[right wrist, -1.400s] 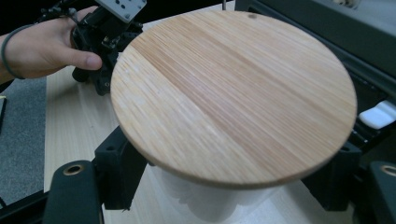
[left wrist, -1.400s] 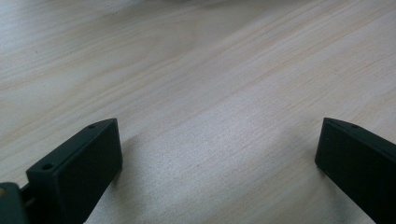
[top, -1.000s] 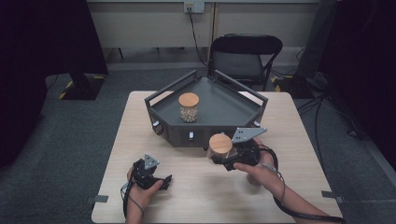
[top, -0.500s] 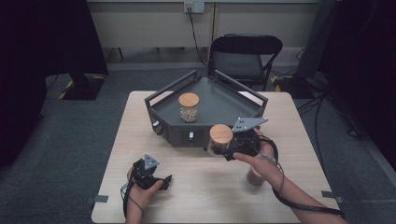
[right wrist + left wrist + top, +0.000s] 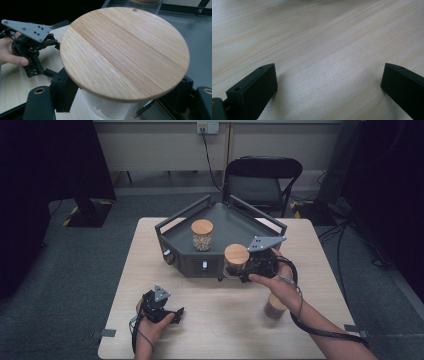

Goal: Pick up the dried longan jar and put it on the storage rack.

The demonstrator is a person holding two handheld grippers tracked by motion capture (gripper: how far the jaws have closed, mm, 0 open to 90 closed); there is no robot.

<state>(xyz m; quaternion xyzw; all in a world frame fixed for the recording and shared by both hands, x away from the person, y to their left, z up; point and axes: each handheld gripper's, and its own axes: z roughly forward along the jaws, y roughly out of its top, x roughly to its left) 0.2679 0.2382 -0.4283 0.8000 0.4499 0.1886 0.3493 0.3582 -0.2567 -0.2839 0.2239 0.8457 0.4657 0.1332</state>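
Jar (image 5: 235, 261) sits pinched between right claw (image 5: 243, 268) jaws, over the tray's (image 5: 187, 261) front edge.

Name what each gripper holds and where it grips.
Right gripper: jar with wooden lid, clamped on its clear body just below the lid. Left gripper: nothing, jaws open.

held jar (image 5: 124, 53) contents hidden under lid, base cropped

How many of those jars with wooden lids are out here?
3. One jar stands in the dark tray at; one is held in the right tool at the tray's front edge; one stands on the table, partly hidden behind the right forearm.
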